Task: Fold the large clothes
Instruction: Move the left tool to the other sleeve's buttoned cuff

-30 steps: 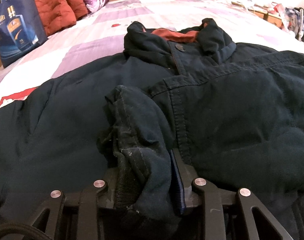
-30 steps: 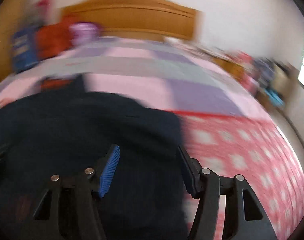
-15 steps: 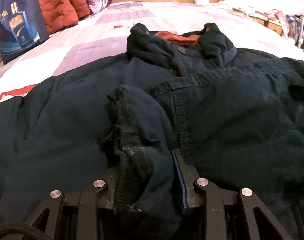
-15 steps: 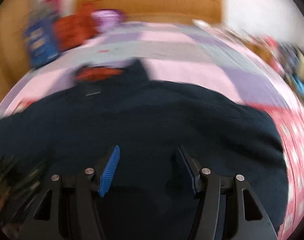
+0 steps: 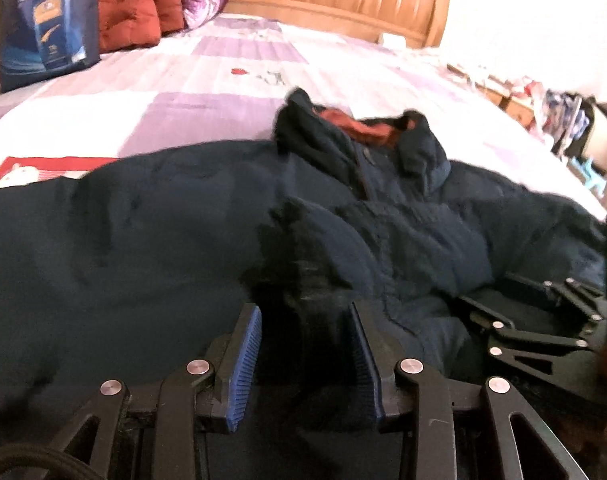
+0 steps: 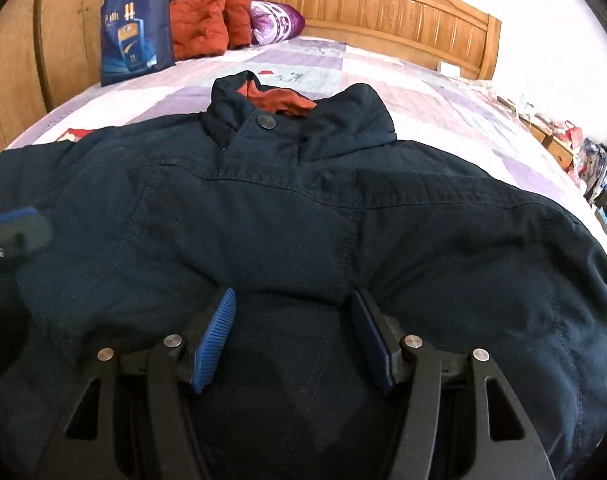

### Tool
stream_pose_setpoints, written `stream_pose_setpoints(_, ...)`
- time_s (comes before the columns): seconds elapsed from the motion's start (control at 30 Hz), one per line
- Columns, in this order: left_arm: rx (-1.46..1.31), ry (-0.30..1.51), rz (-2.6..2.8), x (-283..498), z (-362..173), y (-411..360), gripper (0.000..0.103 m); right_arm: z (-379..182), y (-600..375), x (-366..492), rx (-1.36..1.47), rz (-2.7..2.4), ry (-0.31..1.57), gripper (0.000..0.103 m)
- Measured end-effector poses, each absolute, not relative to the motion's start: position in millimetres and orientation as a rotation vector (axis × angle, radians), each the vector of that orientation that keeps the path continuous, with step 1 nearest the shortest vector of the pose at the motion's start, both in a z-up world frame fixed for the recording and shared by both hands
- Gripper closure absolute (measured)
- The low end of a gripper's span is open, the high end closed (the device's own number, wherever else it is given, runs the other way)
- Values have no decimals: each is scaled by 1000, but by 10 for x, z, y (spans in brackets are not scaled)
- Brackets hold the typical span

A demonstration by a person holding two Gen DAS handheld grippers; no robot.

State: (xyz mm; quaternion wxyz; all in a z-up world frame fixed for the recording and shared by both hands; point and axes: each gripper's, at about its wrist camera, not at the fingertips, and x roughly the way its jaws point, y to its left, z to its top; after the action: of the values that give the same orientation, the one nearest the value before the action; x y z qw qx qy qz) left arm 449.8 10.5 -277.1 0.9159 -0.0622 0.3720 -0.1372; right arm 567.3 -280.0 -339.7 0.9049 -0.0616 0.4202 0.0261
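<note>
Dark navy jacket (image 6: 303, 220) on the bed

It lies front up, collar away from the tongs, rust lining showing; its cuff (image 5: 307, 304) is bunched just ahead of the left tongs.

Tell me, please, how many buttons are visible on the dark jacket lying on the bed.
1: the button sits at the base of the collar, on the jacket front. Others may be hidden under the front flap.

Jacket (image 6: 287, 216) dark navy w/ rust lining; bedsheet (image 6: 383, 68) purple/white patchwork; bag (image 6: 135, 40) blue, prob. printed.
</note>
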Motion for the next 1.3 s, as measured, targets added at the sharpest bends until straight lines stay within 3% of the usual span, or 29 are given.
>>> stream_pose_setpoints(0.17, -205, 728, -123, 4343, -2672, 755, 61, -3415, -2837, 5657, -134, 47, 868, 39)
stream_pose_setpoints(0.33, -323, 787, 194, 4250, -2926, 1918, 62, -3419, -2834, 5656, -137, 45, 867, 39)
stream_pose_setpoints(0.43, -369, 799, 295, 4120, -2982, 2497, 74, -3422, -2829, 5653, -140, 43, 867, 39)
stream_pose_setpoints(0.63, -444, 784, 514, 3531, -3084, 3548, 77, -3429, -2828, 5655, -147, 37, 867, 39)
stream_pose_setpoints(0.67, -466, 779, 506, 3466, -3096, 3645, 92, -3429, -2828, 5655, -148, 37, 867, 39)
stream_pose_setpoints(0.7, -493, 786, 492, 3380, -3117, 3783, 97, -3431, -2824, 5657, -149, 36, 867, 39)
stream_pose_setpoints(0.87, -485, 763, 572, 3025, -2976, 4072, 97, -3437, -2810, 5669, -161, 26, 866, 39)
stream_pose_setpoints(0.93, -505, 744, 595, 2877, -2937, 4128, 81, -3438, -2801, 5673, -169, 21, 865, 38)
stream_pose_setpoints(1.0, -547, 725, 574, 2750, -2907, 4178, 39, -3438, -2796, 5675, -173, 18, 864, 38)
stream_pose_setpoints(1.1, -581, 723, 516, 2648, -2883, 4077, 11, -3440, -2794, 5681, -179, 15, 864, 38)
stream_pose_setpoints(1.3, -744, 722, 553, 2377, -2975, 3930, 9, -3439, -2793, 5681, -185, 12, 863, 38)
